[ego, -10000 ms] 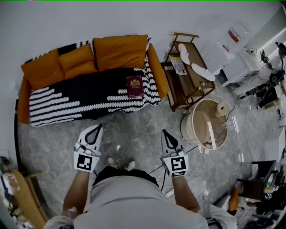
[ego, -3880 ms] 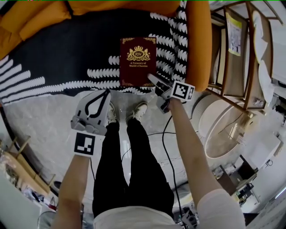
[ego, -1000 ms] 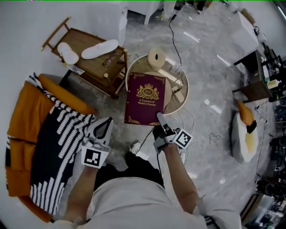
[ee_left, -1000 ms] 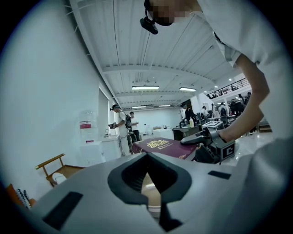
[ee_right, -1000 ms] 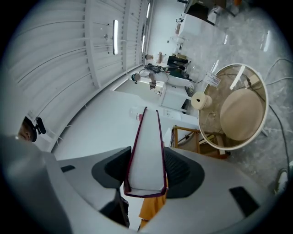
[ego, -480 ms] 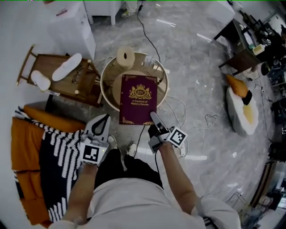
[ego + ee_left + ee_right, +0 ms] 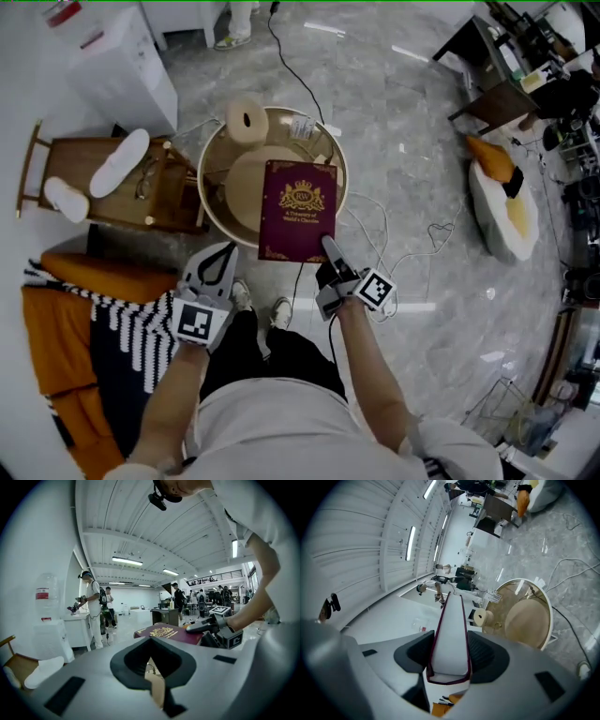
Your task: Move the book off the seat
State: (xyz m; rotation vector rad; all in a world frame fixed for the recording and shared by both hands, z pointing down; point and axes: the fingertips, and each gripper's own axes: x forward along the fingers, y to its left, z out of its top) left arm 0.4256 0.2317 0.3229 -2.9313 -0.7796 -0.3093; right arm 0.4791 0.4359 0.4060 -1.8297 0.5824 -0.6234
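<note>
Right gripper view: book (image 7: 449, 634) pinched between jaws, pages edge-on.

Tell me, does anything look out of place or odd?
Nothing is spilled or damaged. Only the book is off any surface: the right hand-held gripper holds it by its near edge, above the round table.

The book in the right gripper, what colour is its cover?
The book is maroon with gold decoration; clearest in the head view.
</note>
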